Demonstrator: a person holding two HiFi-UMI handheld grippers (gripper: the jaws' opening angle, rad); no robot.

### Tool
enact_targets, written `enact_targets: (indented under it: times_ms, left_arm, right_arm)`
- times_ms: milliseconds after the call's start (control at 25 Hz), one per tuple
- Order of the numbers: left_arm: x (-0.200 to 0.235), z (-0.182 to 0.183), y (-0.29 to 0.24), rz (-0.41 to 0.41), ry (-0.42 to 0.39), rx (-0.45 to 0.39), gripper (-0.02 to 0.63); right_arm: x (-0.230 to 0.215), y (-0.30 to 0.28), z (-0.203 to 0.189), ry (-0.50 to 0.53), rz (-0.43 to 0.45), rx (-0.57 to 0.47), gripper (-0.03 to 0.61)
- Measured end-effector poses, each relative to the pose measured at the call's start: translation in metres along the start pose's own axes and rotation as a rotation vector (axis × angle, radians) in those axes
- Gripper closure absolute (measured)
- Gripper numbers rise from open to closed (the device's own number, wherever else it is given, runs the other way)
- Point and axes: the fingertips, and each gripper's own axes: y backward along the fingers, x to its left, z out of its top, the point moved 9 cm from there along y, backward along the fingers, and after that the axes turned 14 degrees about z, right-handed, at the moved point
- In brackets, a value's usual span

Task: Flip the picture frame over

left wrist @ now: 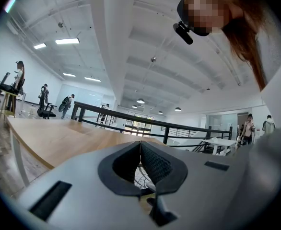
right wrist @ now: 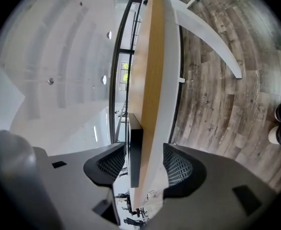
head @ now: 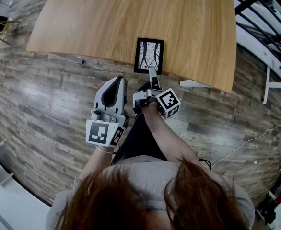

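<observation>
The right tongs (right wrist: 139, 169) gape wide around the picture frame (head: 149, 55) (left tongs (left wrist: 140, 153) closed, empty).

Black picture frame (head: 148, 54) with black-and-white branching print on light wooden table (head: 131, 18)

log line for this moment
right gripper: open, straddling picture frame and table edge | left gripper: shut, empty | picture frame: face up
</observation>
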Motion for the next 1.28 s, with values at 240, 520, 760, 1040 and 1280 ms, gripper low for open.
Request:
enact_targets:
  times_ms: [240, 520, 760, 1040, 1280]
  left_arm:
    - [0.001, 0.005, 0.004, 0.028, -0.001, -0.043, 0.606]
    - [-0.002, 0.028, 0.009, 0.023, 0.005, -0.120, 0.605]
    - [-0.019, 0.057, 0.009, 0.003, 0.006, -0.197, 0.605]
    - [-0.045, 0.069, 0.005, -0.041, 0.014, -0.206, 0.605]
    - [-0.058, 0.069, 0.006, -0.071, 0.009, -0.196, 0.606]
  right_arm:
    - [0.001, 0.036, -0.019, 0.031, -0.002, 0.230, 0.348]
    - [0.085, 0.055, -0.016, 0.114, 0.225, 0.430, 0.350]
    - [0.187, 0.044, 0.013, 0.562, 0.461, 0.412, 0.351]
    - [0.258, 0.039, 0.025, 1.137, 0.532, 0.399, 0.385]
    - [0.255, 0.044, 0.023, 1.391, 0.453, 0.399, 0.563]
